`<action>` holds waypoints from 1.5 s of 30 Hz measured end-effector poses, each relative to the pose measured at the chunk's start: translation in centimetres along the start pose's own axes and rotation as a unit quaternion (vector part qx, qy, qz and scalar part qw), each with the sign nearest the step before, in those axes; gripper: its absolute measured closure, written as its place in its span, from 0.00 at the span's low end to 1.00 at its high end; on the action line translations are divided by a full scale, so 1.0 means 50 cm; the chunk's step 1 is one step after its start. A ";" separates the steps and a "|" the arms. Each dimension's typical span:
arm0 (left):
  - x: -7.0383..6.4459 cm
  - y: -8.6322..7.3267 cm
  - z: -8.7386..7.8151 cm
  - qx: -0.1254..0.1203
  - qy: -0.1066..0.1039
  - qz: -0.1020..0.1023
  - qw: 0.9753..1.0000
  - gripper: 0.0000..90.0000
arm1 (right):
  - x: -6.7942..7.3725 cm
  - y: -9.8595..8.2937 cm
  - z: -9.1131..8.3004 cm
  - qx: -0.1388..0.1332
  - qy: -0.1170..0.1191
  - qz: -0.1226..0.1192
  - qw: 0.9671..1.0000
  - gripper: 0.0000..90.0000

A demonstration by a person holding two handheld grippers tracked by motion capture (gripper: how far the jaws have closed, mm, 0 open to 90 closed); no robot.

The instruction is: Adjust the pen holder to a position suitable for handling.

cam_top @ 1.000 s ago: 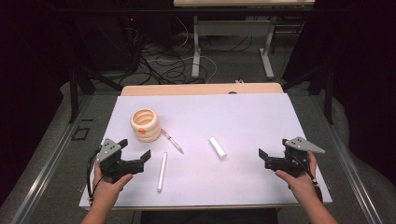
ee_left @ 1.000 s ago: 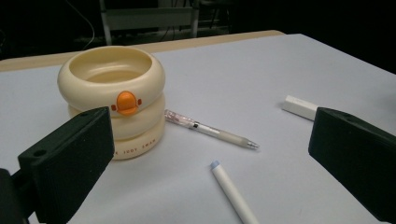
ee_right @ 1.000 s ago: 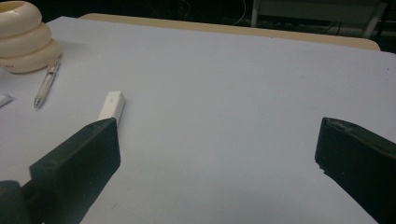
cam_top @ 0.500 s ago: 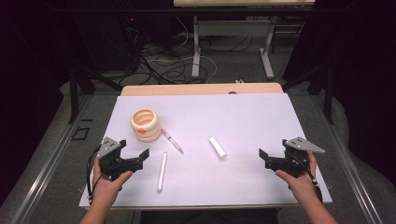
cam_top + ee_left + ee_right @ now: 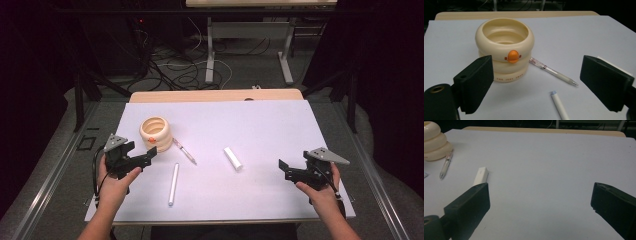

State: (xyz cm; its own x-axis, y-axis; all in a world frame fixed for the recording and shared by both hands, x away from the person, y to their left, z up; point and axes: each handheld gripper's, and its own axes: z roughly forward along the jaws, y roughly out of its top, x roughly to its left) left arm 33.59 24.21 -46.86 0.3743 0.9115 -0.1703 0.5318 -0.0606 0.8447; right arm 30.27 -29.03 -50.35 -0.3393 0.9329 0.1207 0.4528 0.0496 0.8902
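We hold our left gripper (image 5: 150, 153) wide open and empty beside the pen holder (image 5: 155, 132); it looks light, rigid, slippery, best pinched at its rim.

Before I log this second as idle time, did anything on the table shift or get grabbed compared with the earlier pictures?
The left gripper edged forward toward the cream pot, jaws open, holding nothing. The right gripper stayed put near the table's right edge, open and empty. The pot, the pen, the long white stick and the short white block lie where they were.
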 end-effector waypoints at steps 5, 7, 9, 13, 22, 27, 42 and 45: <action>0.004 0.035 0.009 0.010 0.013 0.004 1.000 0.18 | 0.000 0.000 0.001 -0.004 0.000 0.001 1.000 0.03; 0.005 0.052 0.013 0.018 0.016 0.007 1.000 0.19 | 0.001 0.000 0.000 -0.002 0.000 -0.001 1.000 0.03; 0.006 0.065 0.016 0.023 0.017 0.008 1.000 0.21 | 0.001 0.001 -0.001 -0.004 0.002 -0.003 1.000 0.03; 0.006 0.090 0.020 0.024 0.029 0.011 0.999 0.29 | -0.001 0.004 -0.006 -0.009 -0.003 -0.002 1.000 0.04; 0.012 0.139 0.039 0.036 0.033 0.003 0.999 0.33 | -0.003 0.003 -0.007 -0.004 -0.003 0.003 1.000 0.04; 0.021 0.161 0.053 0.039 0.036 0.000 0.999 0.38 | -0.002 0.002 -0.007 -0.004 -0.002 0.002 1.000 0.05; 0.027 0.173 0.124 0.107 0.008 0.008 0.994 0.52 | -0.002 0.000 -0.004 -0.003 0.000 0.003 1.000 0.05; 0.031 0.171 0.135 0.130 -0.013 0.002 0.991 0.56 | -0.002 0.000 -0.005 0.000 0.001 0.002 1.000 0.05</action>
State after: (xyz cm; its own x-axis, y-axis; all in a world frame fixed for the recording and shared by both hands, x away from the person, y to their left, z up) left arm 43.84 22.36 -43.32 0.3945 0.9003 -0.1837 0.7065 -0.1694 0.6871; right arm 30.11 -29.22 -50.23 -0.3386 0.9326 0.1246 0.4548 0.0463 0.8894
